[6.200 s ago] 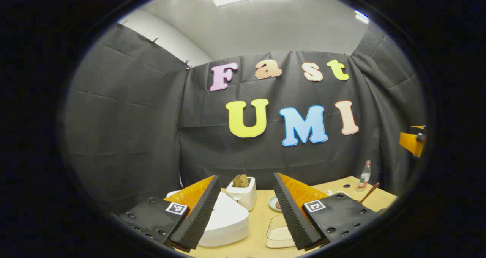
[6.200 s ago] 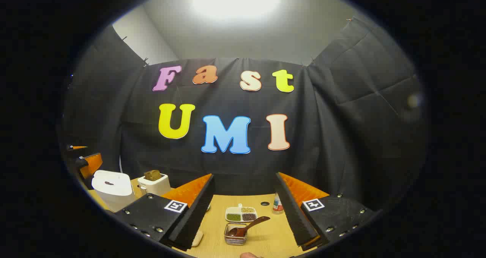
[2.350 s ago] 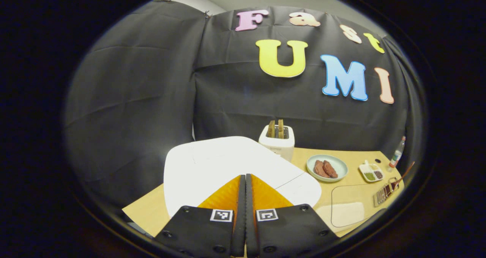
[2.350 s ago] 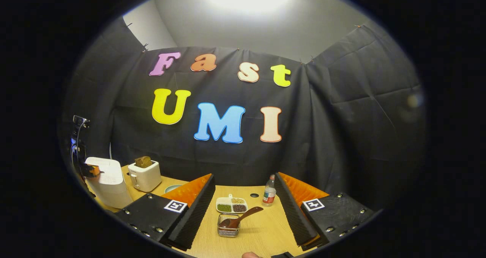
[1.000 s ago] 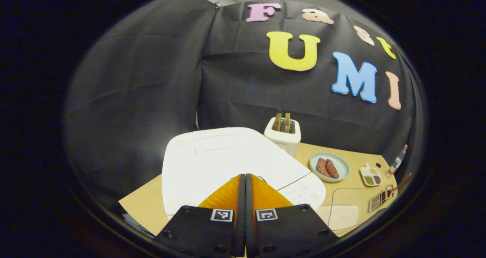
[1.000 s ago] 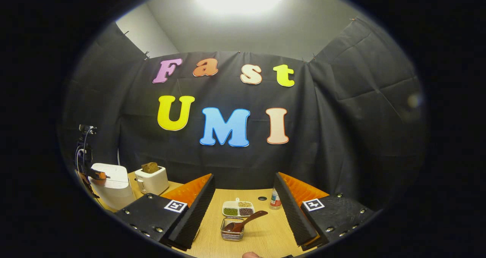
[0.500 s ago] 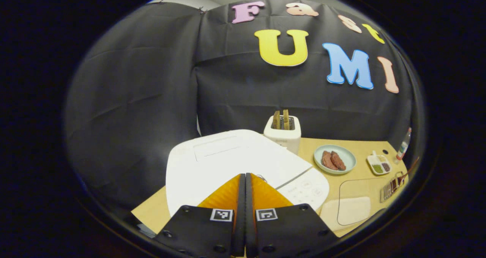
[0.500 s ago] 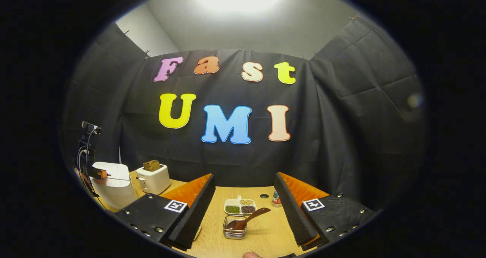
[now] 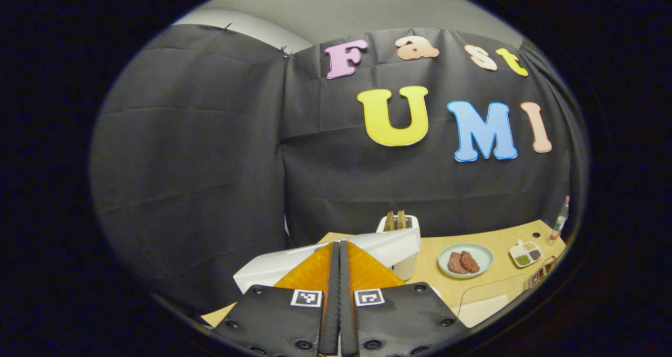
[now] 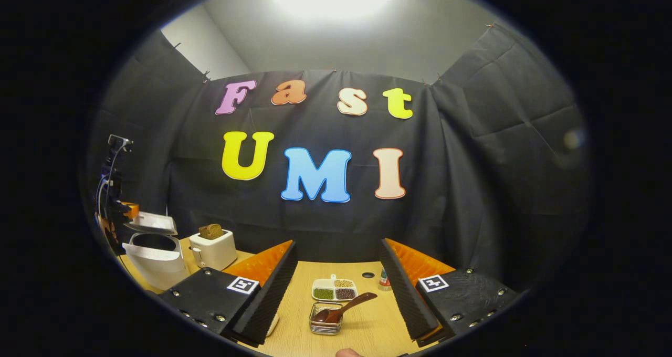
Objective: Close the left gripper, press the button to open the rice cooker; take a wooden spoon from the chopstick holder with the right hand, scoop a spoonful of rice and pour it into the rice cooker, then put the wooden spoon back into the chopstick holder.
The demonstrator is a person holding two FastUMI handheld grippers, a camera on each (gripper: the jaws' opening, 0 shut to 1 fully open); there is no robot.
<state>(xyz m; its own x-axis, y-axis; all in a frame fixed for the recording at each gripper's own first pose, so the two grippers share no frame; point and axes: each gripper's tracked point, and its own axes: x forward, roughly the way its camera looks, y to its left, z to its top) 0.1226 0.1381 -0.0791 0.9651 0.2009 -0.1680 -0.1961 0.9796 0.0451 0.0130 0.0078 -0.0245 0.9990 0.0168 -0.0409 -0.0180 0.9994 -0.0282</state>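
Your left tongs [image 9: 339, 249] are pressed together with nothing between them, and the rice cooker [image 10: 152, 252] lid [image 9: 362, 244] is tipped up right in front of them. The pot looks open, so that job seems done. Your right tongs [image 10: 338, 273] are wide apart and hold nothing. The wooden spoon [image 10: 344, 307] leans in the little wire chopstick holder [image 10: 325, 325] on the surface [image 10: 367, 331], just ahead between the two fingers. That looks like your next job. Come down slowly so the handle sits between both fingers, then squeeze on the handle, not on the wire holder. Lift straight up so the holder does not tip. The small tray of grains [image 10: 333, 290] sits just behind it.
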